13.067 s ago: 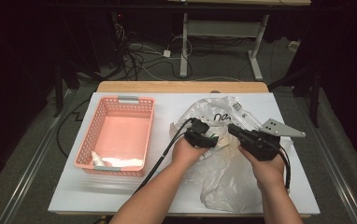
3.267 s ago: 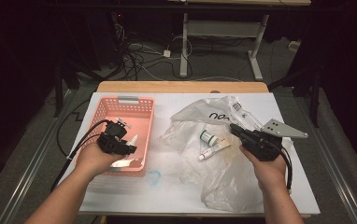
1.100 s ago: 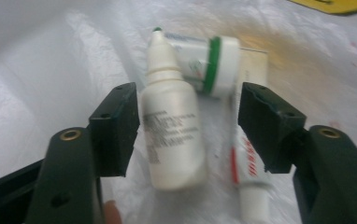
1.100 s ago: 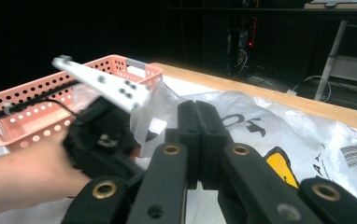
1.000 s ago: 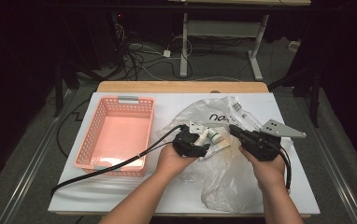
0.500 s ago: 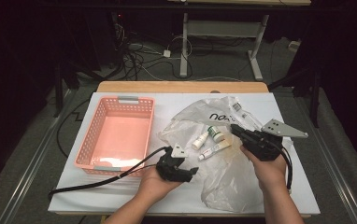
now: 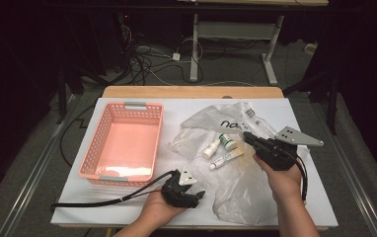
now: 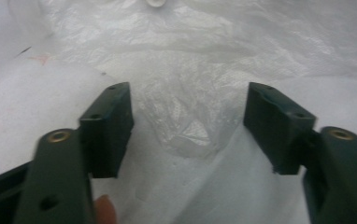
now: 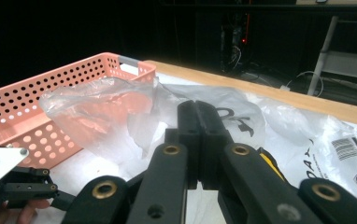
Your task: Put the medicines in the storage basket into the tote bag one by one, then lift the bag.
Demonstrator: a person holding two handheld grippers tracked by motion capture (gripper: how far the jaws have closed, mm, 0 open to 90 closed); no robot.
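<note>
Bag, thin slippery film, lies limp on table beside basket; right gripper pinches its upper edge shut, left gripper jaws, just narrowing, gape empty over a near fold, likely best hold.

A salmon-pink basket pierced with rows of round holes is seen on a white worktop edged in pale wood, beside a clear, whitish plastic bag printed with black lettering, two white tubes, and black grippers.
</note>
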